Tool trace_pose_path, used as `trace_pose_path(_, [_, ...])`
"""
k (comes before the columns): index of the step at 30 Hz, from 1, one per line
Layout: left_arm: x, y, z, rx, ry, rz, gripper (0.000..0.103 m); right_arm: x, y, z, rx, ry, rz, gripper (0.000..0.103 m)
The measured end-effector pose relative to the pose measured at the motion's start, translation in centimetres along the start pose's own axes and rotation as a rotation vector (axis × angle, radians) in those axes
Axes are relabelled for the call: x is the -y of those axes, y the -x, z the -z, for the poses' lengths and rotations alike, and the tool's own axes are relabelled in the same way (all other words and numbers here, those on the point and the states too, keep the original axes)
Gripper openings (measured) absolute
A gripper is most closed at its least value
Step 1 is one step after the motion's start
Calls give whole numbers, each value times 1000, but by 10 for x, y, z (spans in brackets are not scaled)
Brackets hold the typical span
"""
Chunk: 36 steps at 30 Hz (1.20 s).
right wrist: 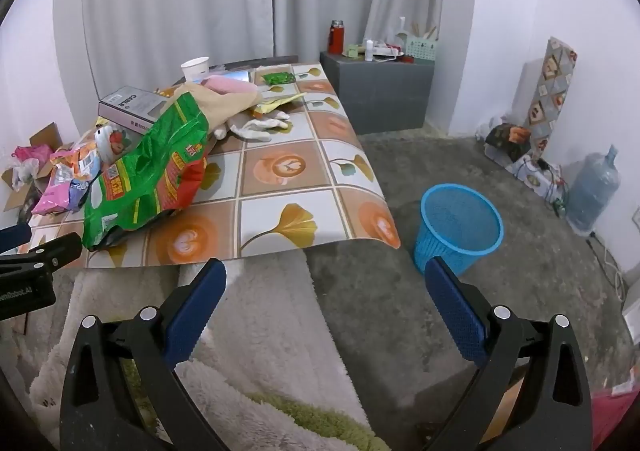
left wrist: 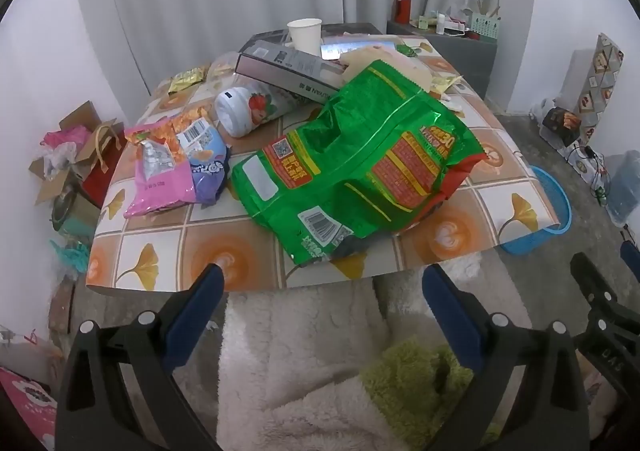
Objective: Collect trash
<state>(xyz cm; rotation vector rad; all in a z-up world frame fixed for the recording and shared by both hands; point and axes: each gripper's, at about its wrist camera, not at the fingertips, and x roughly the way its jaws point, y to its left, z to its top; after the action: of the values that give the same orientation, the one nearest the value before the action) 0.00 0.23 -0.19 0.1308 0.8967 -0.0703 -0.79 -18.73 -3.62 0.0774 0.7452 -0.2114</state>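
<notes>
A low table (left wrist: 208, 227) with a tile-and-leaf cloth holds trash: a large green snack bag (left wrist: 360, 167), a pink bag (left wrist: 156, 175), a purple bag (left wrist: 210, 167), a white wrapped roll (left wrist: 248, 111), a grey box (left wrist: 288, 67) and a paper cup (left wrist: 305, 35). The green bag also shows in the right wrist view (right wrist: 152, 171). A blue mesh bin (right wrist: 460, 227) stands on the floor right of the table. My left gripper (left wrist: 322, 279) is open and empty before the table's near edge. My right gripper (right wrist: 325, 271) is open and empty between table corner and bin.
A fluffy white and green blanket (left wrist: 304, 363) lies below both grippers. A grey cabinet (right wrist: 380, 91) with bottles stands behind the table. Cardboard boxes and bags (left wrist: 68, 167) sit on the floor at left. A water jug (right wrist: 592, 191) and cables are by the right wall.
</notes>
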Motion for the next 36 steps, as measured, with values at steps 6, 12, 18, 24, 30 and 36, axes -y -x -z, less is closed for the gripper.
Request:
trace_pose_path(6, [-7,3,2,2,2,-1,97,-1,4,1,5,2,-2,95])
trace_pose_path(12, [-8,0,-2,-11,9,-12,97,-2,6,2,0,-2,-1,95])
trace_pose_path(18, [-12,1,-3,-14,6,-17,97,-2,3,1,-2,-3,-4,95])
trace_pose_path(24, [-11,-4,-1,-11,10,-22,97,-3,1,1,-2,-4,-6,95])
trace_pose_path(30, [-7,-2,2,-11,9,-22,97,-2,0,1,-3,-6,-6,95])
trace_pose_path(36, [-11,-4,5,-14,3,-22,97,-1,0,1,-3,-8,-9,95])
